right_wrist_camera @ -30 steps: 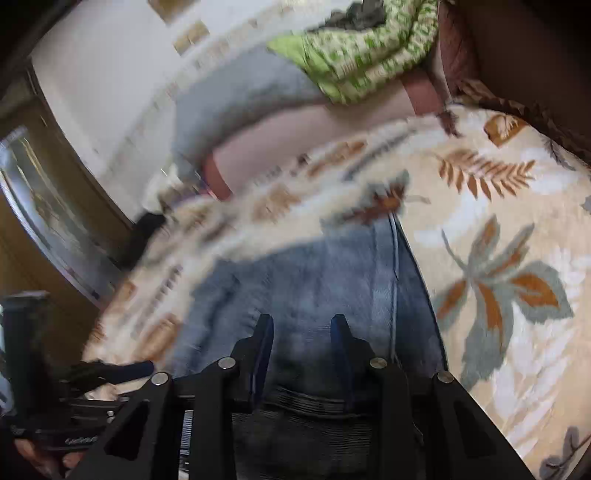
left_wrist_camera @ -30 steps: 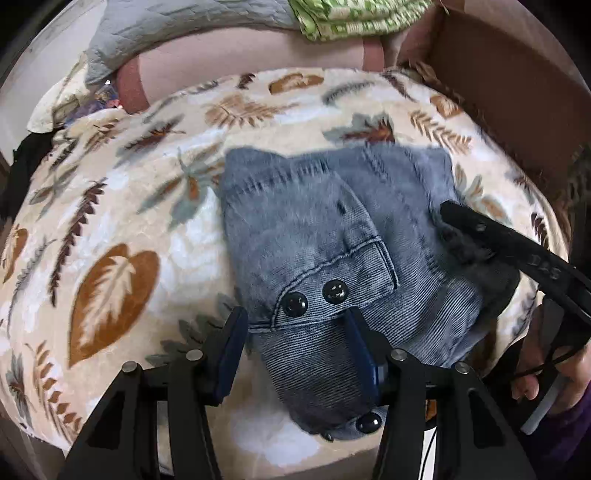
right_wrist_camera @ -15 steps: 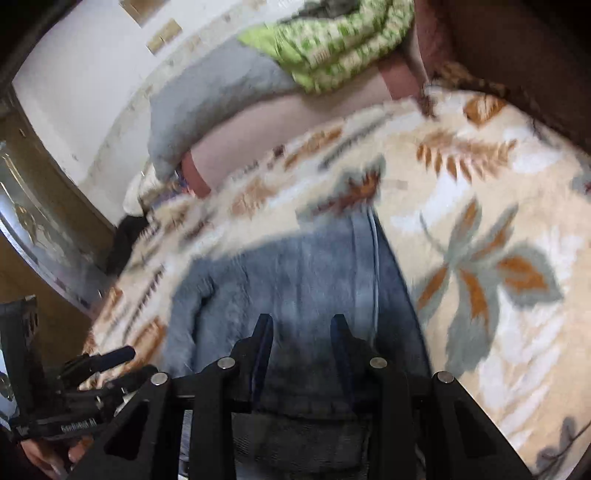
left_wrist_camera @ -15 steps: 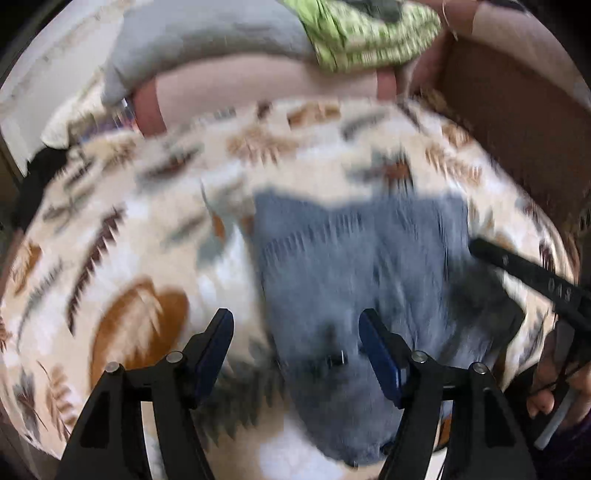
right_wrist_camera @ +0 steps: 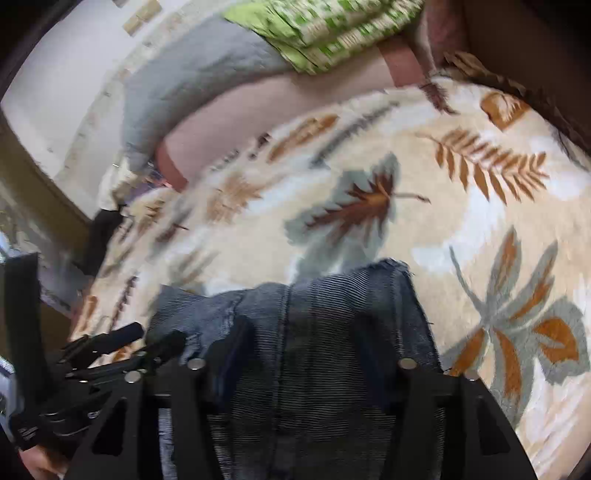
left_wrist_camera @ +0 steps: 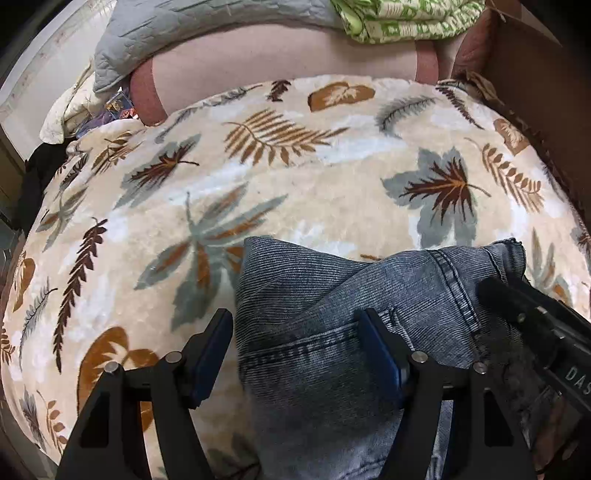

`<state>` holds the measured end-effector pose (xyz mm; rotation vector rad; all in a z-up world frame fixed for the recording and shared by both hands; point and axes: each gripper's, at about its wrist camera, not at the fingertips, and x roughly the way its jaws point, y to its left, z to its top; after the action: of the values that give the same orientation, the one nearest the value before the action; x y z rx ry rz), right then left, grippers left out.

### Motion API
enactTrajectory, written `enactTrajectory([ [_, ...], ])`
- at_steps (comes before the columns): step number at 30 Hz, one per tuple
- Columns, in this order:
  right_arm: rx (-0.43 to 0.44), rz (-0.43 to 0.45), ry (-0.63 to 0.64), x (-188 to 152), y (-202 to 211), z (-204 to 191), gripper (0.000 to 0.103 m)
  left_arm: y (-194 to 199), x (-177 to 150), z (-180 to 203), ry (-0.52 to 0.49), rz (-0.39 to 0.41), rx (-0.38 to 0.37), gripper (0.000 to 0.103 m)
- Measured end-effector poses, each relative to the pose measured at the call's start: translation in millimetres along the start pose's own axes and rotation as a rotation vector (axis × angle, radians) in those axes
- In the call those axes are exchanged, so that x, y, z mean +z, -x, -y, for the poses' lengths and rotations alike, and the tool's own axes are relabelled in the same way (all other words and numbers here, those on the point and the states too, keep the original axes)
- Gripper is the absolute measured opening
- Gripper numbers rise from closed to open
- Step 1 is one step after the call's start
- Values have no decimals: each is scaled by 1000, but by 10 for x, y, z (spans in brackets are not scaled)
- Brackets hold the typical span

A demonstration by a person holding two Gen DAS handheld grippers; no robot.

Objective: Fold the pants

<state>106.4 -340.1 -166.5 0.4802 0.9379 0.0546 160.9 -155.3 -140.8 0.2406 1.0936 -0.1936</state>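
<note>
The folded pants (left_wrist_camera: 332,302) lie at the near edge of the leaf-print blanket (left_wrist_camera: 295,177). The left gripper (left_wrist_camera: 295,343) stands wide, its blue pads either side of the denim's left part, not pressing it. The right gripper (right_wrist_camera: 299,354) is opening over the denim, which lies between its jaws unpinched.

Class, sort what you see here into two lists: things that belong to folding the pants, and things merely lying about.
Belongs to the job:
- folded blue denim pants
- left gripper, open over the pants
- right gripper, jaws opening, denim between them

Lying about:
- leaf-patterned beige fleece blanket, under the pants
- grey quilted cover
- green patterned cloth
- brown cardboard box
</note>
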Motion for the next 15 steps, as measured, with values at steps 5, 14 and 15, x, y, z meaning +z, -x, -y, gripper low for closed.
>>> enactTrajectory([
  [5, 11, 5, 8, -12, -71, 41, 62, -212, -1, -88, 63, -34, 8, 84],
  [14, 50, 179, 4, -247, 688, 143, 62, 559, -314, -301, 53, 91, -11, 84],
  [15, 41, 203, 20, -282, 777, 134, 62, 653, -385, -302, 44, 108, -20, 84],
])
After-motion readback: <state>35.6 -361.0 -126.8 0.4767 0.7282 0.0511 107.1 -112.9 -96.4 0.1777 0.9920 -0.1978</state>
